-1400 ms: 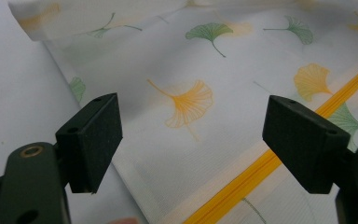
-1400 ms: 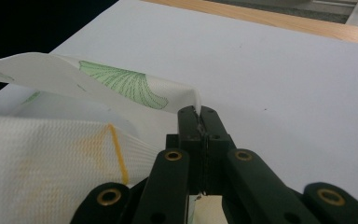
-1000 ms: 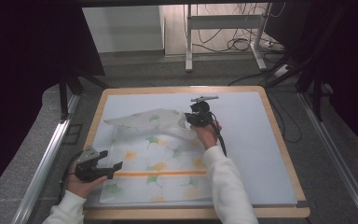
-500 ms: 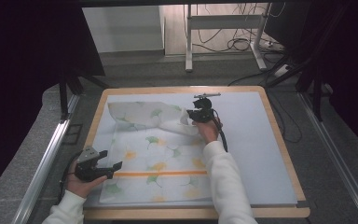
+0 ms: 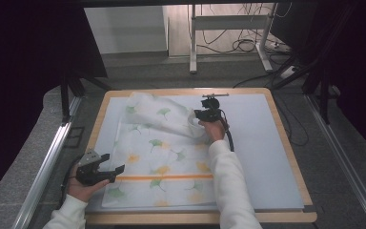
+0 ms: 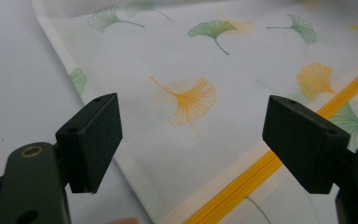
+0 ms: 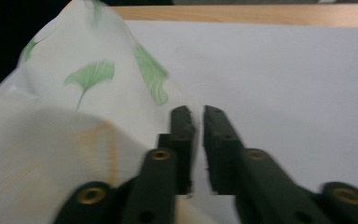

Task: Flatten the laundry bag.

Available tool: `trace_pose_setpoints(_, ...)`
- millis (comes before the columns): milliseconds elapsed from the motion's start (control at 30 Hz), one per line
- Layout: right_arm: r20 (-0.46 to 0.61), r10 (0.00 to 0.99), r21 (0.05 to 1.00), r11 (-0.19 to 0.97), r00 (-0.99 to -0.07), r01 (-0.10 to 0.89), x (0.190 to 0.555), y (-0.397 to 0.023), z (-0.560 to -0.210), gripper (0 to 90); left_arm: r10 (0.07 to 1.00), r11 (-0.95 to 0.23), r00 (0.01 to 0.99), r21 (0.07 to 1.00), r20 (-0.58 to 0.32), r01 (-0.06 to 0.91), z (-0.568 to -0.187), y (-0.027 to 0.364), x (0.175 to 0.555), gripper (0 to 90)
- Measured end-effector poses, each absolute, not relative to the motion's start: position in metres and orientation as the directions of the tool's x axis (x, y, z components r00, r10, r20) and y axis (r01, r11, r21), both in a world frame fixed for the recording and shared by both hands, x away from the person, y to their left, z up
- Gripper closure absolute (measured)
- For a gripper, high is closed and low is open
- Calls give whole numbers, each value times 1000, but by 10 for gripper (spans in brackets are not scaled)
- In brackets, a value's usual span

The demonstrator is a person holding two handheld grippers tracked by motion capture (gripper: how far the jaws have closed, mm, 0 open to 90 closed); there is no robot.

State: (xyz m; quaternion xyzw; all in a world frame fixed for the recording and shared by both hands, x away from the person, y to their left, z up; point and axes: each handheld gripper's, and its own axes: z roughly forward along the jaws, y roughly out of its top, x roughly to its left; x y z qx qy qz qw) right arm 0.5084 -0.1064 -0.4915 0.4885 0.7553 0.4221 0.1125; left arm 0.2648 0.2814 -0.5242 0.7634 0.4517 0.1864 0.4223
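Your left gripper (image 5: 106,172) sits at the table's (image 5: 267,157) near-left, jaws wide open over the ginkgo-print cloth (image 5: 164,162), w/ nothing between them. Cloth is spread left-centre, far corner bunched up. Your right gripper (image 5: 203,115) is at that bunch; jaws have just been opening, w/ a narrow gap now and cloth edge beside them.

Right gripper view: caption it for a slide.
Right gripper, jaws slightly parted, beside the raised fold of ginkgo-print cloth on the white mat.
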Motion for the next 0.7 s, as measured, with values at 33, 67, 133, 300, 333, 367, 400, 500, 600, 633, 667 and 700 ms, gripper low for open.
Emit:
trace_pose_setpoints(33,227,842,758,164,-490,632,509,-109,-490,642,848,-235,522,814,-97,532,-524,282,265,194)
trace_pose_setpoints(67,219,851,767,153,-478,623,509,-112,-487,593,847,-234,522,814,-97,532,-524,282,265,194)
trace_pose_setpoints(133,208,870,787,123,-448,605,507,-121,-478,537,847,-237,523,812,-97,533,-525,282,266,194)
trace_pose_setpoints(300,175,892,831,93,-417,548,496,-145,-449,496,846,-238,525,812,-96,532,-524,281,266,194)
trace_pose_setpoints(333,172,894,840,88,-415,536,492,-148,-444,496,845,-238,525,813,-96,532,-524,280,265,194)
trace_pose_setpoints(367,170,894,846,83,-415,526,488,-151,-439,498,845,-238,526,813,-95,531,-524,280,265,194)
trace_pose_setpoints(400,159,890,855,92,-426,511,481,-153,-435,502,845,-239,527,813,-95,530,-524,280,265,194)
trace_pose_setpoints(500,121,866,856,156,-485,493,463,-152,-430,591,844,-243,528,813,-92,530,-524,279,265,194)
trace_pose_setpoints(600,118,840,846,194,-530,496,455,-150,-431,693,844,-244,528,812,-91,530,-524,278,265,194)
trace_pose_setpoints(633,114,826,838,219,-552,500,452,-149,-433,727,844,-244,528,812,-91,530,-524,278,265,194)
trace_pose_setpoints(667,112,813,829,241,-572,504,449,-147,-435,765,845,-245,528,811,-90,531,-524,278,265,194)
trace_pose_setpoints(700,109,804,826,254,-585,503,447,-145,-438,799,844,-246,528,811,-90,531,-524,278,265,194)
